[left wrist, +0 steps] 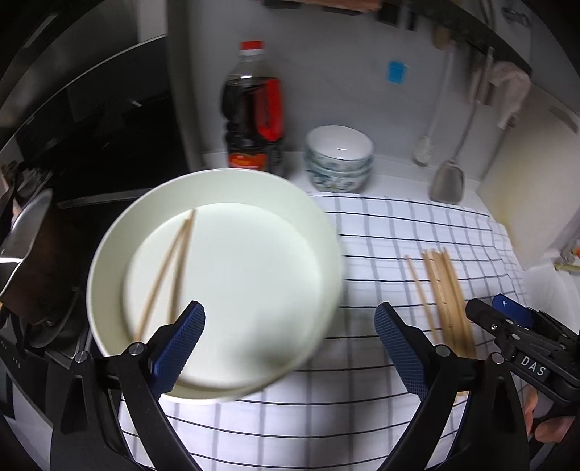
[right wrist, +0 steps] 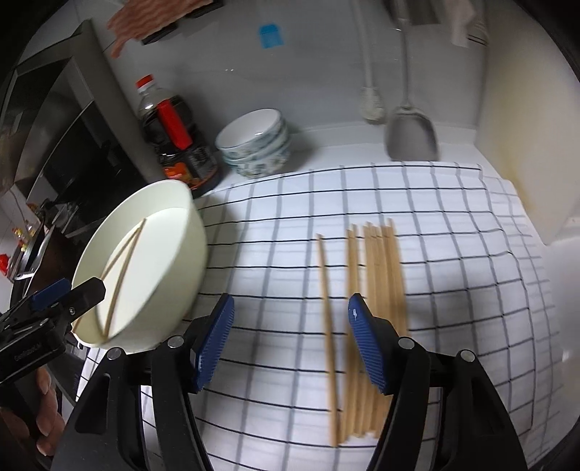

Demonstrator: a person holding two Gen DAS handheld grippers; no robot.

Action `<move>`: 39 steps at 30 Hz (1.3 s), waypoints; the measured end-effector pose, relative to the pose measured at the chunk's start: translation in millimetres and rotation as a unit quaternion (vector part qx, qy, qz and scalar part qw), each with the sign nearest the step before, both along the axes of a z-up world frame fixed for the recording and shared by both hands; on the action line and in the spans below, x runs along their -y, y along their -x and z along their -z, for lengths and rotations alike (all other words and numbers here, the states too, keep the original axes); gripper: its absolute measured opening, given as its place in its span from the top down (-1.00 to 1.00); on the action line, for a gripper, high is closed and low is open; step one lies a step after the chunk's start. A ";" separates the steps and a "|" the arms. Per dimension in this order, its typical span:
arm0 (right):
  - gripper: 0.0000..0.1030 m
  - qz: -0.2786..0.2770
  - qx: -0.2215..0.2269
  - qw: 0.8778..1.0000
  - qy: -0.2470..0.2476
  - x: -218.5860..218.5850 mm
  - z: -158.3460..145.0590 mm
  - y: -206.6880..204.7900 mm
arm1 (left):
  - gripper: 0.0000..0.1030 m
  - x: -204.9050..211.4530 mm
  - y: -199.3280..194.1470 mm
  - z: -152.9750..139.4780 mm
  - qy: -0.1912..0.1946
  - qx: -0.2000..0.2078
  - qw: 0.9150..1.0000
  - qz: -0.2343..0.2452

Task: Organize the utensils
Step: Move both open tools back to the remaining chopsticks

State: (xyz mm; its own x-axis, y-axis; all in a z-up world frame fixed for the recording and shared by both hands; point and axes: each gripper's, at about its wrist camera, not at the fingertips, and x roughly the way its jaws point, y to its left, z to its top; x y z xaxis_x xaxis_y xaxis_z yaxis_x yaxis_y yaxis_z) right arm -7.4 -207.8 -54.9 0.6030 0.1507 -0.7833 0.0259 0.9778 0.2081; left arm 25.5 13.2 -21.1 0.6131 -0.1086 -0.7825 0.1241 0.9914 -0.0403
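the left gripper (left wrist: 290, 326) gapes empty; bowl (left wrist: 217, 181) rim at ten o'clock. the right gripper (right wrist: 290, 319), half-spread, holds nothing above blurred chopsticks (right wrist: 377, 275) at one o'clock.

A pale grey wall (right wrist: 308, 72) backs the white tabletop (right wrist: 337, 134), where a checked cloth (right wrist: 453, 253) is spread. Left of the cloth a dark cooker hood (right wrist: 72, 119) stands. A small blue hook (right wrist: 270, 35) sticks to the wall above the cloth. To its right leans a white board (right wrist: 525, 145).
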 end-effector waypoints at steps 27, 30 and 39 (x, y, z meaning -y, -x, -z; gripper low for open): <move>-0.22 0.054 -0.003 0.998 0.011 87.7 38.8 42.1 | -0.81 102.6 19.2 30.2 -0.010 0.000 0.999 0.053; -0.22 0.052 -0.010 0.998 0.017 89.4 47.2 42.6 | -0.81 108.5 18.7 39.0 -0.012 -0.006 0.998 0.055; -0.22 0.045 -0.020 0.998 0.033 93.6 70.3 32.0 | -0.81 127.2 9.1 72.2 -0.017 -0.028 0.998 0.052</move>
